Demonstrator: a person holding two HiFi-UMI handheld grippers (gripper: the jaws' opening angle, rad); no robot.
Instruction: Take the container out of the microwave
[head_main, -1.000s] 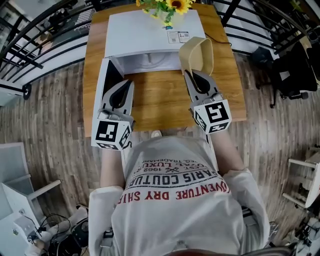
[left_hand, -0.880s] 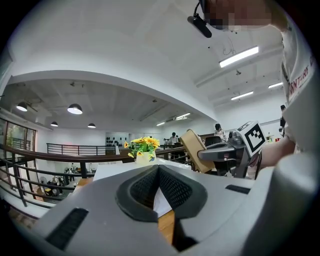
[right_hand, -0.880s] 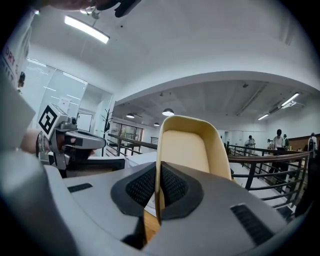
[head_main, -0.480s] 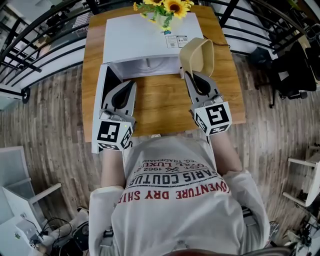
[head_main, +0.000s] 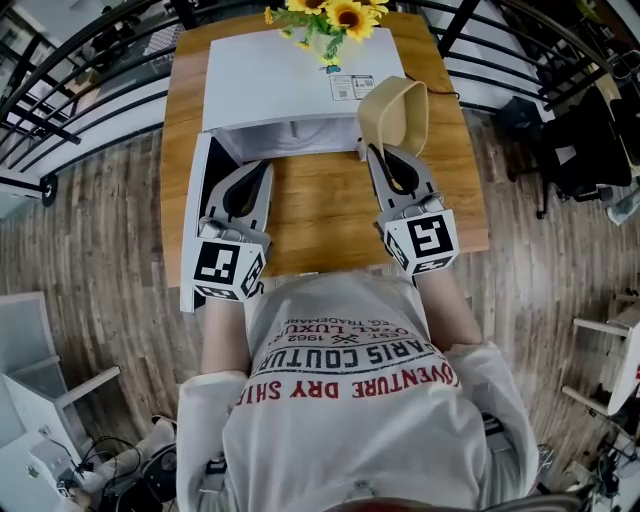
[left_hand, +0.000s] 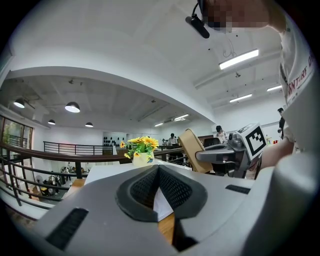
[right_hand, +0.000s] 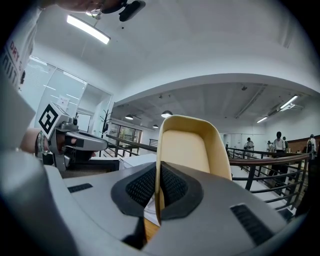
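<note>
The white microwave (head_main: 290, 75) stands at the back of the wooden table (head_main: 320, 215), its door (head_main: 203, 205) swung open to the left. The beige container (head_main: 397, 112) is upright on edge, outside the cavity by the microwave's front right corner. My right gripper (head_main: 380, 150) is shut on its rim, and in the right gripper view the thin wall of the container (right_hand: 187, 150) runs between the pads of the right gripper (right_hand: 158, 182). My left gripper (head_main: 260, 168) rests by the open door, and the left gripper (left_hand: 158, 172) is shut with nothing in it.
A vase of sunflowers (head_main: 330, 20) stands on top of the microwave. Black railings (head_main: 70, 90) run behind and to the left of the table. The table's front edge is close to the person's body. White furniture stands on the floor at the lower left.
</note>
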